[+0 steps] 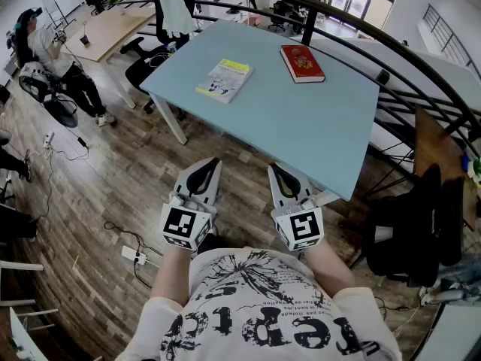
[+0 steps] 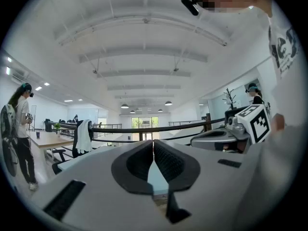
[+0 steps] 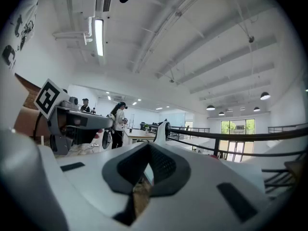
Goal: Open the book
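White cloth with black print, the person's shirt (image 1: 255,310), fills the bottom of the head view. Just past it the two tools are held side by side, level and close to the body. The left hand-held gripper (image 1: 211,164) has its jaws pressed together at the tips with nothing between them. Its own view shows only a sliver of table and floor through the gap lower down. The right hand-held gripper (image 1: 277,169) looks the same in its own view: tips meeting, nothing caught. Both hang over the wooden floor (image 1: 113,171), short of the near edge of the pale blue table (image 1: 323,134), and touch nothing on it.

Further out on that table lie two books, well apart from each other, both flat with their covers closed. A yellow-and-white book (image 1: 224,80) lies towards the left edge and a red book (image 1: 302,63) lies nearer the far right. The task sentence does not say which one is meant.

By my reading the task has not begun: no cover is lifted and neither tool is at a book. Everything is left to do. A gripper has to be brought up to a book and worked under the cover's free edge, probably with the other tool steadying the book, and the cover turned over.
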`<state>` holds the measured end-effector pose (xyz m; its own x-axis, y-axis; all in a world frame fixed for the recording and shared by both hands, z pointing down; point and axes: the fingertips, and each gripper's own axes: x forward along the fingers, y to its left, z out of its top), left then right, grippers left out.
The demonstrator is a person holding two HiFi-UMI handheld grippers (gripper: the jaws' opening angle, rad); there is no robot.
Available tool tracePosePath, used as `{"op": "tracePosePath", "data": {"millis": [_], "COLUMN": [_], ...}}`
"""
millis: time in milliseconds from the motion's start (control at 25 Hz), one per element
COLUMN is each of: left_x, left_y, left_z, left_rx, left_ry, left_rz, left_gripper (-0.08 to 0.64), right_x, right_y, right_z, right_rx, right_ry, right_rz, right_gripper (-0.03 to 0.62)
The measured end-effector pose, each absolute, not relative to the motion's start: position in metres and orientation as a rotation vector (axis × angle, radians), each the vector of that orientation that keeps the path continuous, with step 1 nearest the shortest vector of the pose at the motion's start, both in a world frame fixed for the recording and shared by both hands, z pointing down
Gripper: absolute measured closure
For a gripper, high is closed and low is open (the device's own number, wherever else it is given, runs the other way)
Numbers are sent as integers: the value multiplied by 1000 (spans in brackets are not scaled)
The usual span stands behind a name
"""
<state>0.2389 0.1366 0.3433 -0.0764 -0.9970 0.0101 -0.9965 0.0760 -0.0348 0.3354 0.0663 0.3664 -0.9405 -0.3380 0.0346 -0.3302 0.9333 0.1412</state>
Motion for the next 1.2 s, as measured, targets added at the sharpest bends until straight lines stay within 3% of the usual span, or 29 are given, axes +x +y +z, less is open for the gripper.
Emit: {"op": "tracePosePath", "data": {"millis": [680, 960, 1200], "left_x": [218, 165, 71], "left_y": [142, 111, 58], "left_z": [365, 386, 398], "left_rx": [-2113, -2167, -2266], "left_ry": [2364, 2371, 2290], "left_rz": [-16, 33, -1], "left_gripper": [537, 537, 537], "right_x": [324, 279, 196], "right_y": [63, 31, -9], "right_z": [393, 407, 420], "right_rx": [575, 662, 783], "right_ry": [-3010, -2956, -2908], "right_rz": [-105, -86, -71], "right_gripper": [583, 583, 581]}}
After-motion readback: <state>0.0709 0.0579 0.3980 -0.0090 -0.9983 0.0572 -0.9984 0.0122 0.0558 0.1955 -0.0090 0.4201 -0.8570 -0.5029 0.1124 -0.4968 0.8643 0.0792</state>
